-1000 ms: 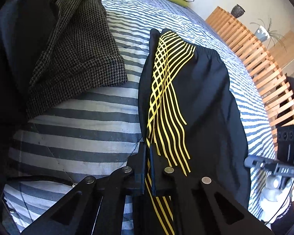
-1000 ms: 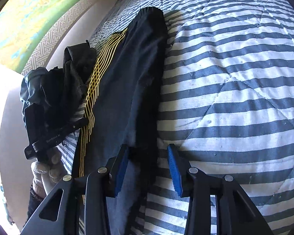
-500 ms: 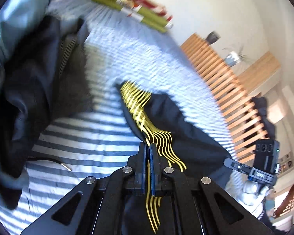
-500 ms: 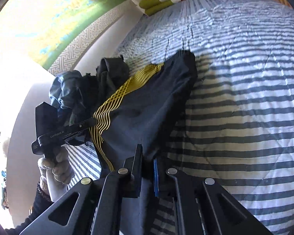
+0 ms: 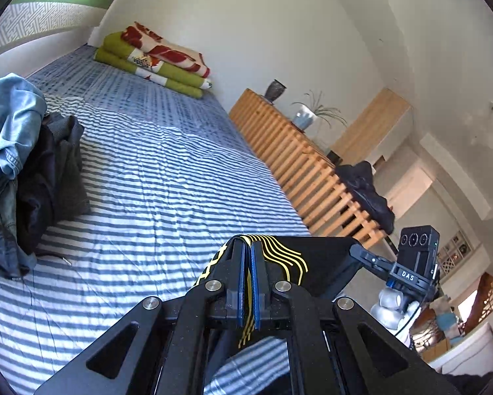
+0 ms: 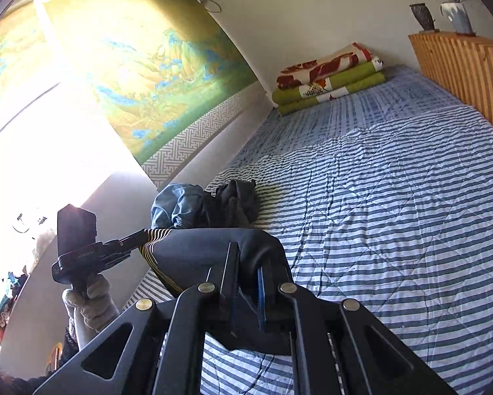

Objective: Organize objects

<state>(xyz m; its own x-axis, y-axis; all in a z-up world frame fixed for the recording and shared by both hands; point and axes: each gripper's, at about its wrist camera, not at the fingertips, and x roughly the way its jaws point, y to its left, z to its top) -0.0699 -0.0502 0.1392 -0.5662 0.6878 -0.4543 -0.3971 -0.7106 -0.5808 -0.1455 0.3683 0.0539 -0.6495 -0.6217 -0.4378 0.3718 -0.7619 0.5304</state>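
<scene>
**Black garment lifted off the bed between two grippers**

Nearest the lens, the left gripper (image 5: pixel 249 256) has its fingers clenched on the edge of the black garment with yellow stripes (image 5: pixel 322 263), the yellow lines running straight down between the blue pads. The right gripper (image 6: pixel 248 260) is likewise clamped on the other end of the same cloth (image 6: pixel 207 247); its jaws stand a little further apart, with a thick bunch of dark fabric pinched between them. The garment hangs stretched from one gripper to the other, raised above the striped bed cover (image 5: pixel 167 177) rather than lying on it.

Judging by this, the step in hand is the lift: the piece is picked up by two points and held spread in the air, ready to be folded or carried. The next move probably calls for both grips to hold evenly while the cloth is either laid flat on a bare stretch of the cover or brought end to end for a fold; if one side slackens, the fabric would likely sag and bunch.

Further along the bed, near the wall, lies a pile of unsorted clothes (image 5: pixel 26 171), pale blue denim over dark pieces, seemingly waiting their turn. At the far end rest folded green and red blankets (image 5: pixel 154 59), and a slatted wooden rail (image 5: pixel 299 158) runs along the bed's side.
</scene>
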